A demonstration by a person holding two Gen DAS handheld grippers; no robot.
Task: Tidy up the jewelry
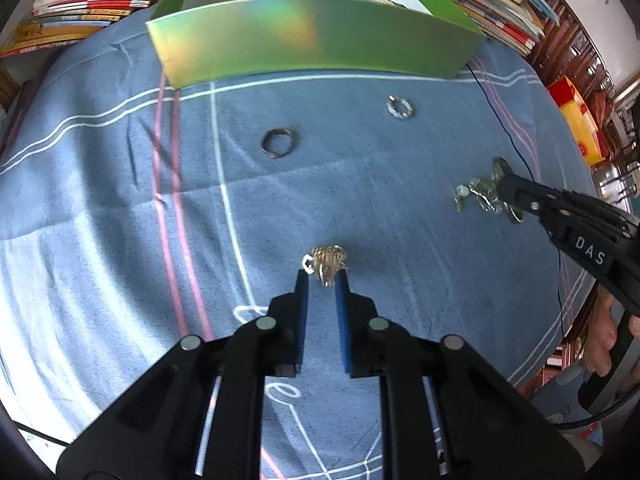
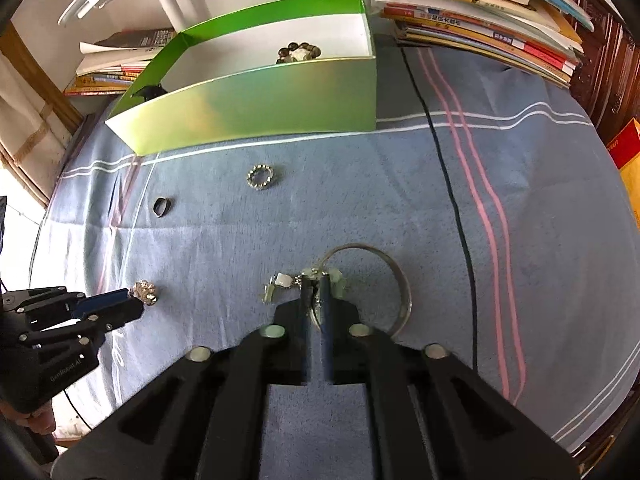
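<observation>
From the left wrist view, my left gripper (image 1: 322, 276) has its blue pads either side of a gold chain (image 1: 329, 265) bunched on the cloth (image 1: 120, 208). The pads are close on it, but a gap shows behind the bunch, so I cannot tell if it is truly pinched. A dark ring (image 1: 277, 143) and a beaded ring (image 1: 400, 107) lie well apart beyond it, nearer the green box (image 1: 312, 36). At the right, my right gripper (image 1: 505, 189) tips into a silver charm cluster (image 1: 478, 194).

My worry here is that the chain is a loose tangle. If I lift with only a few links caught, I judge it could unspool or drop short of the box.

From the right wrist view, the right gripper (image 2: 316, 284) is nearly pressed together on the charm cluster (image 2: 304, 282), which hangs on a bangle (image 2: 394, 280) lying flat. The grip looks to be on the charms, so the bangle could swing or slip free on the lift. The box (image 2: 256, 104) already holds dark beads (image 2: 298, 53) and a black piece (image 2: 150, 91).

The surface is a blue cloth with pink and white stripes, slightly creased, which may snag fine links. Book stacks (image 2: 480, 12) crowd the back and right of the box. A thin black cord (image 2: 448, 184) runs across the cloth.
</observation>
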